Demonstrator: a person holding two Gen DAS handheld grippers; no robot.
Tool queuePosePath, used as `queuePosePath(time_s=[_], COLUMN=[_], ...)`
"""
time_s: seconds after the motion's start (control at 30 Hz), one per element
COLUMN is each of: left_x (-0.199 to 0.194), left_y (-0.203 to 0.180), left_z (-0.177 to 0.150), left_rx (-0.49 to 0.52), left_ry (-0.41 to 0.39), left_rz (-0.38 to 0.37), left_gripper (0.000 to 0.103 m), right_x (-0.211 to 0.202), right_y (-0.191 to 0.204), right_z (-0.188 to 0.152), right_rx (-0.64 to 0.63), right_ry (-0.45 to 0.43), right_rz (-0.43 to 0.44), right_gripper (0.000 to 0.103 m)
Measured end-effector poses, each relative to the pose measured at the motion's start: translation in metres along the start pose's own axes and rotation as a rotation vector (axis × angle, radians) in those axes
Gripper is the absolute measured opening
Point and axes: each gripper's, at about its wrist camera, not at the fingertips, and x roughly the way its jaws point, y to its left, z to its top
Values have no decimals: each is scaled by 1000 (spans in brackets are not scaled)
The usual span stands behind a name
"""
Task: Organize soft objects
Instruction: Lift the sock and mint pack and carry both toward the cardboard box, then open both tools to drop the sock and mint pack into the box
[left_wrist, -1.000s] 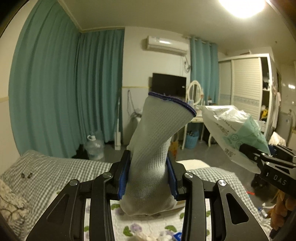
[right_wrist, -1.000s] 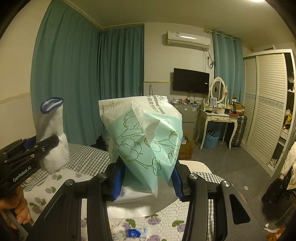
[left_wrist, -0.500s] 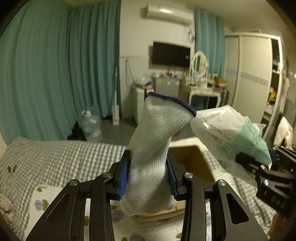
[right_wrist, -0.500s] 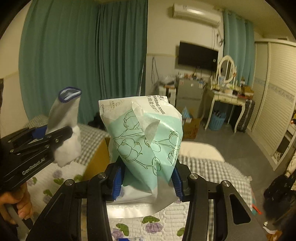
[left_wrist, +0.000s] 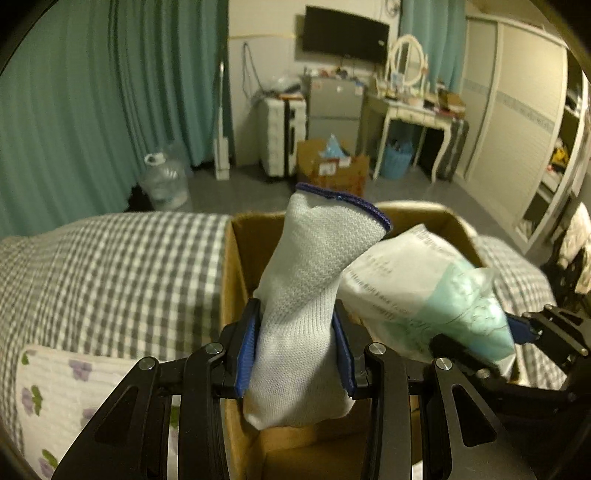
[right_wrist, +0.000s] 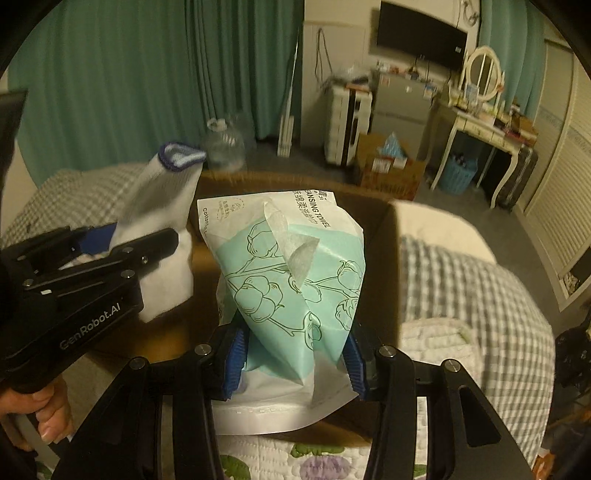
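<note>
My left gripper (left_wrist: 295, 343) is shut on a white knitted glove (left_wrist: 310, 295) with a blue cuff, which stands up between the blue pads. My right gripper (right_wrist: 293, 354) is shut on a mint-green and white pack of cotton towels (right_wrist: 291, 266). Both are held over an open cardboard box (left_wrist: 236, 280) that stands on the bed. In the right wrist view the glove (right_wrist: 166, 229) and left gripper (right_wrist: 110, 254) appear at the left, over the box (right_wrist: 388, 236). In the left wrist view the pack (left_wrist: 436, 295) and right gripper (left_wrist: 532, 332) appear at the right.
The box rests on a bed with a grey checked cover (left_wrist: 110, 273) and a floral quilt (left_wrist: 48, 391). A hand (right_wrist: 44, 417) grips the left handle. Beyond the bed are teal curtains (left_wrist: 110, 92), a water jug (left_wrist: 162, 181), a second cardboard box (left_wrist: 332, 166) and a dressing table (left_wrist: 413, 110).
Both grippers have tilted down and dropped toward the bed, still holding the glove and the pack. The open cardboard box has come into view right beneath them.
</note>
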Motion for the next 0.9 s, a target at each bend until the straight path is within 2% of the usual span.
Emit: queuePosePath(time_s=[0.13, 0.4, 0.47, 0.53, 0.6, 0.63, 0.7, 0.77, 0.9], left_x=[18, 28, 26, 21, 16, 12, 1, -15, -55], left_y=[-4, -16, -15, -15, -12, -11, -10, -10, -13], left_z=[-1, 4, 4, 3, 7, 8, 11, 17, 28], left_rx=[19, 33, 17, 5, -3, -8, -18, -11, 12], left_ry=[65, 105, 107, 102, 88, 80, 64, 32, -42], left_rz=[-6, 8, 3, 34, 41, 36, 36, 12, 31], left_gripper=[36, 37, 43, 51, 54, 56, 66, 67, 68], right_x=[25, 43, 39, 29, 16, 11, -9, -24, -65], right_y=[3, 5, 4, 1, -2, -3, -3, -4, -6], right_z=[-4, -5, -5, -7, -9, -9, -11, -11, -5], right_rx=[-13, -37, -32, -29, -21, -19, -8, 0, 18], right_ry=[59, 149, 136, 108, 85, 80, 54, 24, -53], right_rz=[-5, -37, -40, -33, -25, -24, -15, -18, -16], right_gripper=[47, 50, 55, 68, 73, 73, 73, 73, 76])
